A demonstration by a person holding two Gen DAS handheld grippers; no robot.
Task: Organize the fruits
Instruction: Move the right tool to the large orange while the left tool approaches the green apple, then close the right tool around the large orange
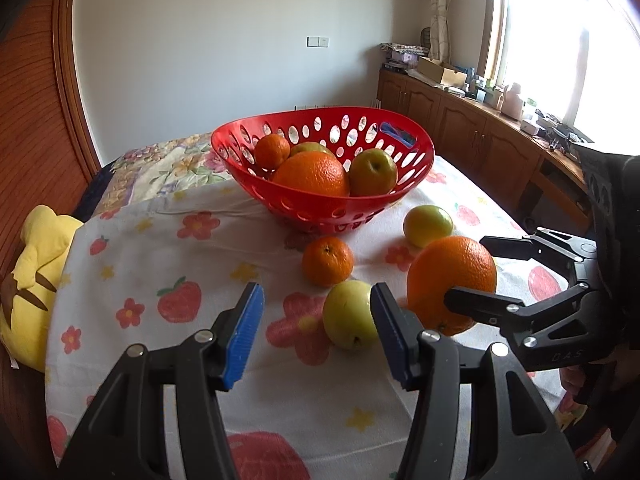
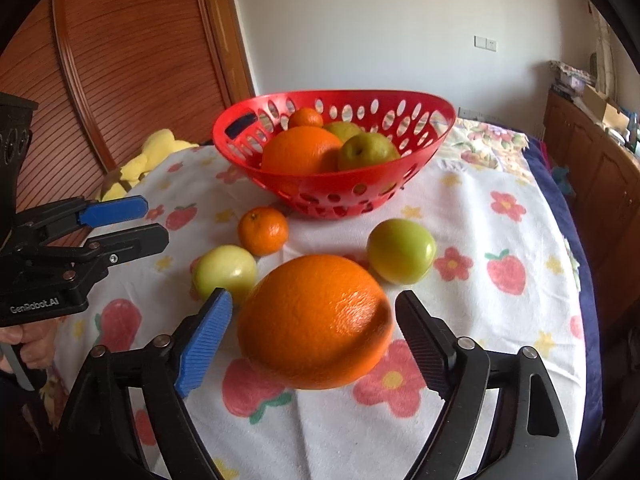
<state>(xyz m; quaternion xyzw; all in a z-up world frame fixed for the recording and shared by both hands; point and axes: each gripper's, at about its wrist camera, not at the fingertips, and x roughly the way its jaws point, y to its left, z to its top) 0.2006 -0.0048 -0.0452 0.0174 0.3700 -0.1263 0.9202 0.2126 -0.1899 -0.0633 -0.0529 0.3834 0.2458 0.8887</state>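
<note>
1. a red perforated basket (image 2: 336, 196) sits toward the far side of the surface (image 2: 500, 320), which is covered by a white cloth printed with strawberries and flowers.
2. inside the basket lie a big orange (image 2: 300, 152), a small mandarin (image 2: 306, 118) behind it and two greenish apples (image 2: 366, 152) to the right.
3. four fruits are out on the cloth, nearer than the basket: a large orange (image 2: 314, 320), a small mandarin (image 2: 263, 231), a pale green apple (image 2: 225, 271) and another green apple (image 2: 401, 250).
4. the right gripper (image 2: 314, 344) has its jaws spread wide on either side of the large orange; in the right wrist view there is a gap on each side between the pads and the peel, so nothing is gripped.
5. in that same view i cannot tell whether the orange rests fully on the cloth.
6. the left gripper (image 1: 316, 334) hangs over the near part of the cloth with its jaws open and nothing between the blue pads (image 1: 244, 332).
7. in the left wrist view the pale apple (image 1: 348, 314) lies just beyond the right-hand pad, partly hidden by it.
8. the loose mandarin (image 1: 327, 261) lies between the pale apple and the basket (image 1: 320, 204).
9. a yellow soft toy (image 1: 28, 280) lies at the left edge of the cloth, beside a wooden panel.
</note>
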